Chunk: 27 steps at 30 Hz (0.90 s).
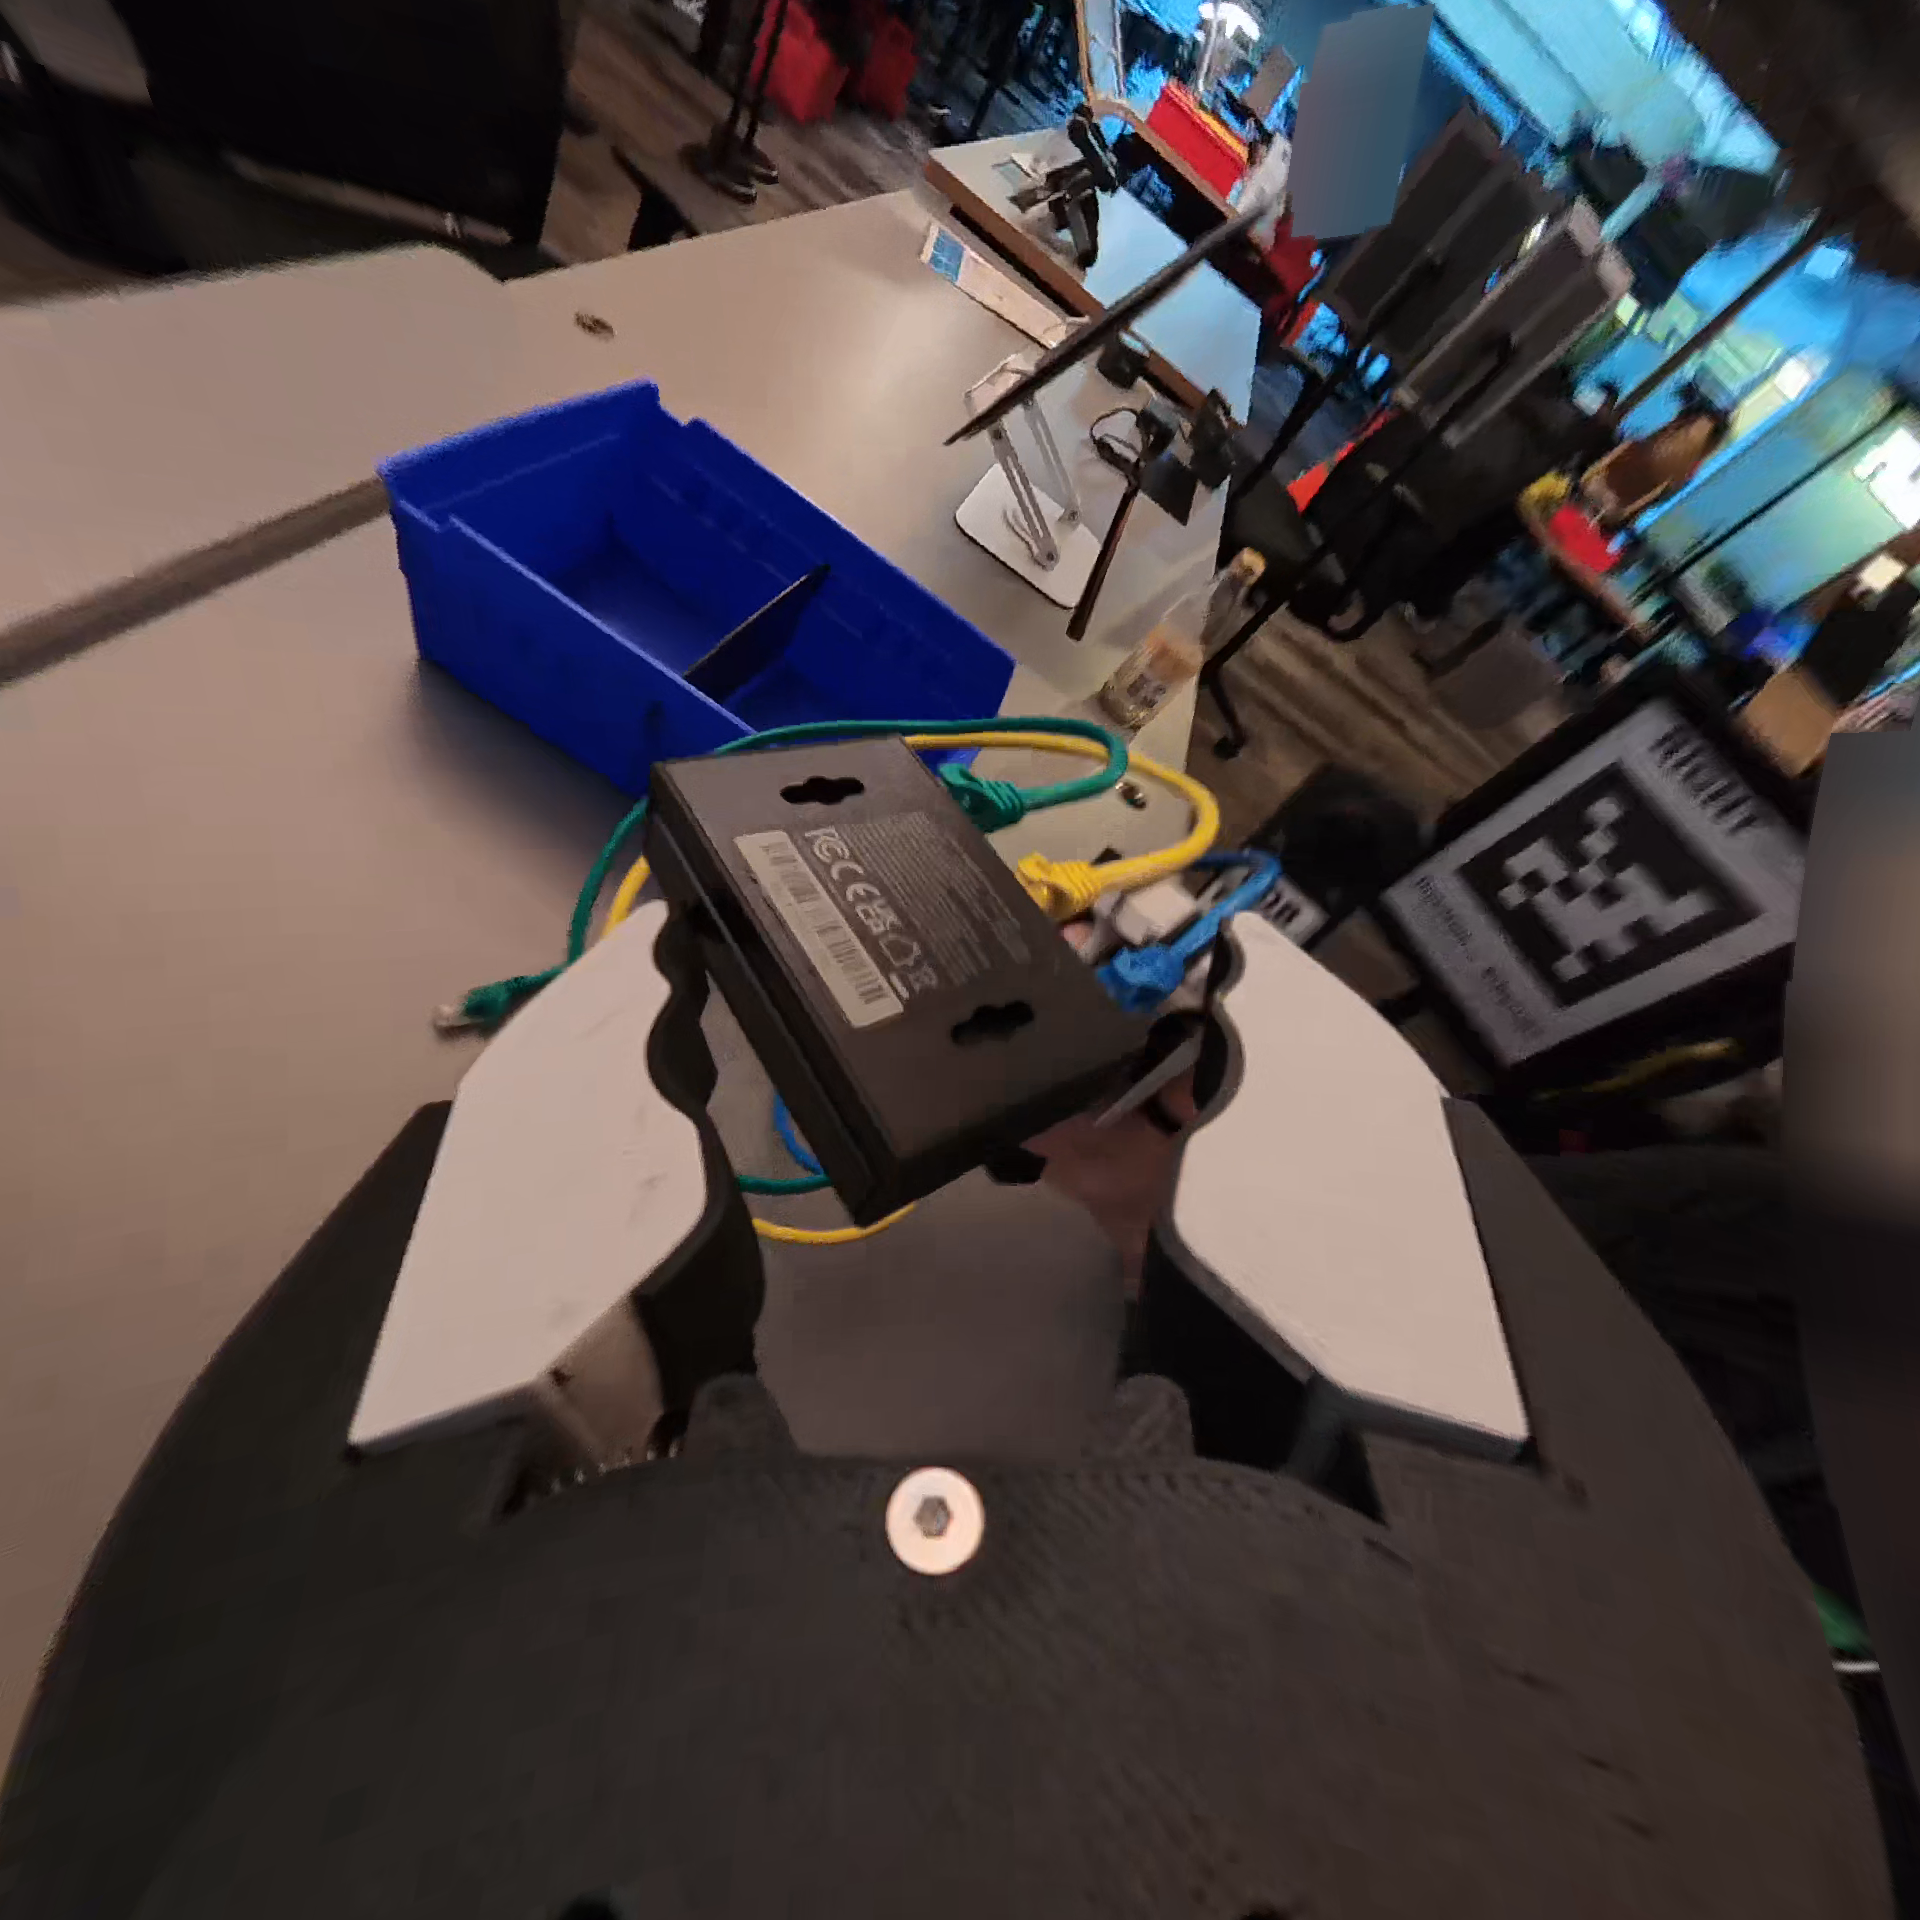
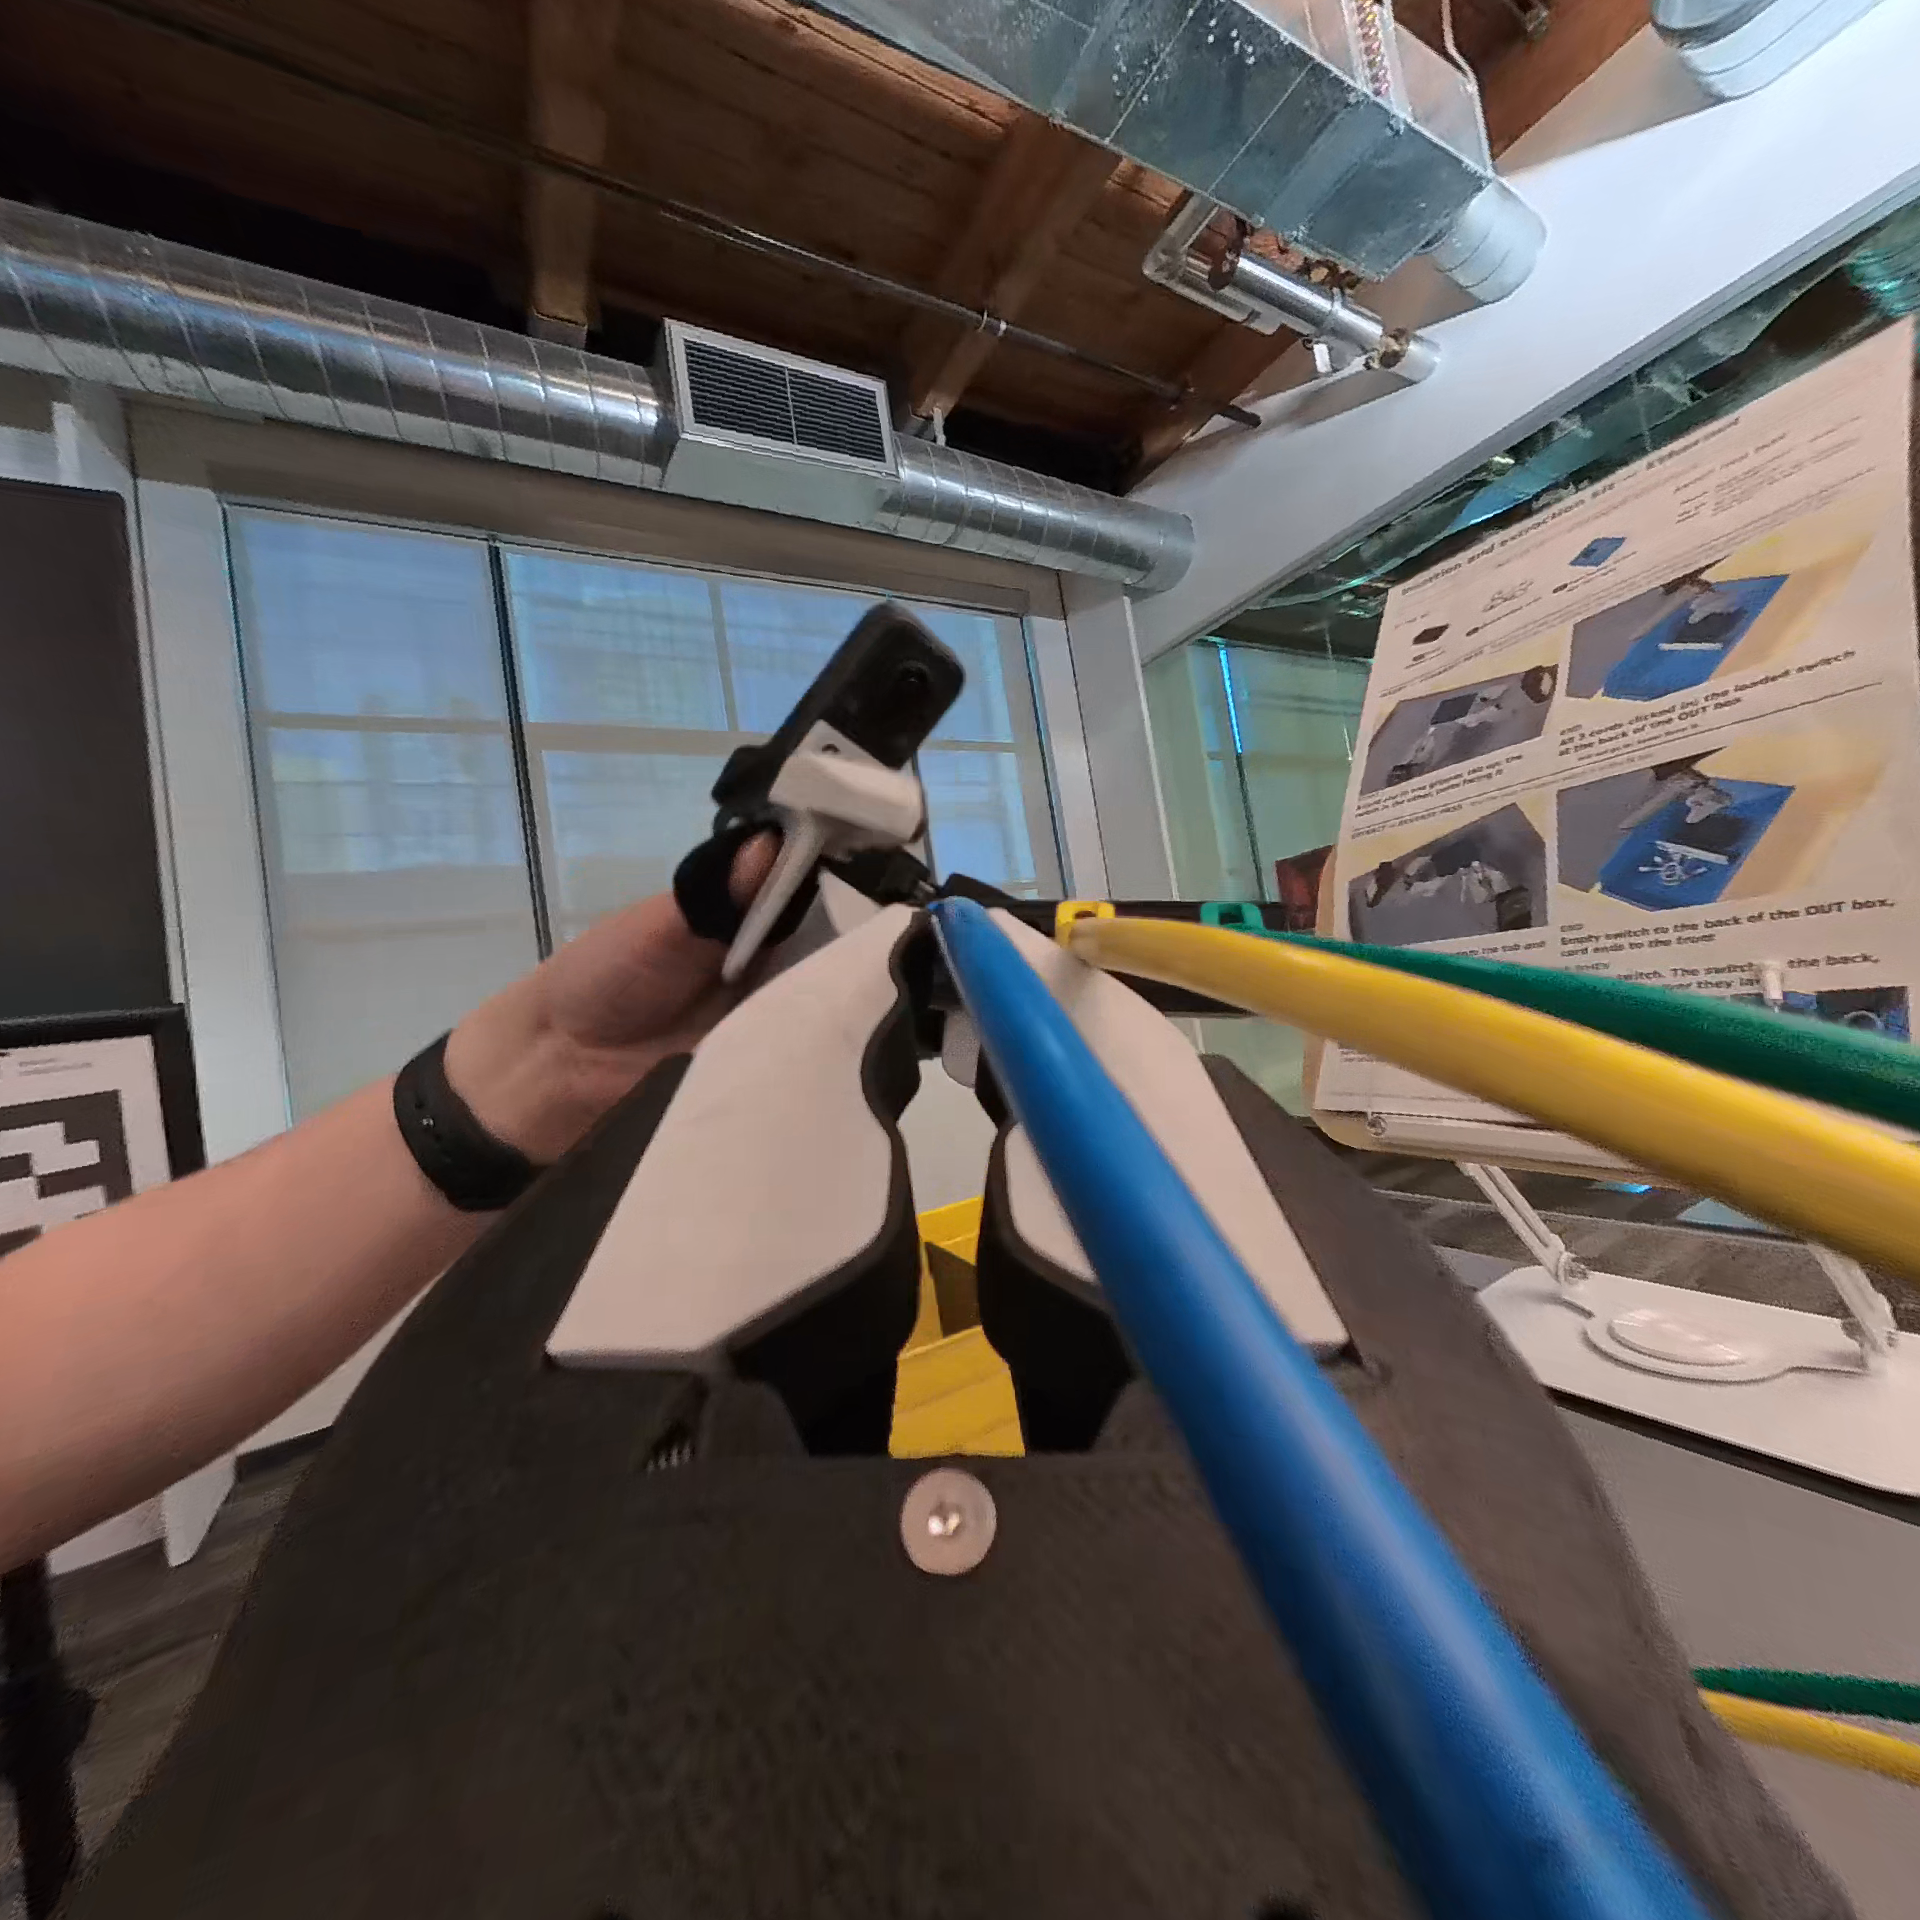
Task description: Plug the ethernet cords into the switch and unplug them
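My left gripper (image 1: 951, 997) is shut on the black switch (image 1: 883, 935) and holds it tilted above the table, label side up. Green (image 1: 997, 800), yellow (image 1: 1070, 883) and blue (image 1: 1143, 971) cord plugs sit in the switch's far edge. The green cord's free end (image 1: 488, 1003) lies on the table. In the right wrist view, my right gripper (image 2: 940, 935) is shut on the blue cord's plug at the switch (image 2: 1153, 916). The blue cord (image 2: 1195, 1299) runs back over the right finger. The yellow cord (image 2: 1507, 1049) and the green cord (image 2: 1662, 1008) trail off to the right.
A blue bin (image 1: 665, 561) with a black divider stands on the grey table (image 1: 208, 831) behind the switch. An instruction sheet on a stand (image 2: 1621, 831) is at the right. A yellow box (image 2: 951, 1351) is below. A hand (image 2: 582, 997) holds the left gripper.
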Motion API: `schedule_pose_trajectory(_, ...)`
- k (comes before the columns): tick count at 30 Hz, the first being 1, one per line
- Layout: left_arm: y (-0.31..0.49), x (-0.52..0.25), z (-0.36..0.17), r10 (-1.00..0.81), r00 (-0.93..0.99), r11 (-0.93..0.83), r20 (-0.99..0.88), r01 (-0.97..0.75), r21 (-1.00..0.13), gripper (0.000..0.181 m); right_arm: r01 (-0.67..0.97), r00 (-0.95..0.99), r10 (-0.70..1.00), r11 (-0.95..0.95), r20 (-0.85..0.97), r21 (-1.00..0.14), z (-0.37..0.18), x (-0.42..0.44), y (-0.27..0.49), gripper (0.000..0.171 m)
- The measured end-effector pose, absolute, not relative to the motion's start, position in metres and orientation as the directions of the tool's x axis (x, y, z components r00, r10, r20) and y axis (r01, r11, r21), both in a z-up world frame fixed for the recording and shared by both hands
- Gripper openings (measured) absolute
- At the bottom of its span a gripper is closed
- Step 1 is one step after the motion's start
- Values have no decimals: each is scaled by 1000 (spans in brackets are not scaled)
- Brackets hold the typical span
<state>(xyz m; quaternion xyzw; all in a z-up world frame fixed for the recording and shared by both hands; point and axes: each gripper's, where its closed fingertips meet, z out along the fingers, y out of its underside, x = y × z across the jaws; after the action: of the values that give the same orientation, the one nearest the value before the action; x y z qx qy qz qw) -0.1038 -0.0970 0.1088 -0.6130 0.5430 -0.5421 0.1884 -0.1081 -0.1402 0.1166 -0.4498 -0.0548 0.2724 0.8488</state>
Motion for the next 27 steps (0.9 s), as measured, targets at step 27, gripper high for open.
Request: schedule_pose_trajectory(27, -83, -129, 98, -390, 25, 810, -921, -465, -356, 31, -304, 829, 532, 166, -175, -938, 131, -120, -158, 5)
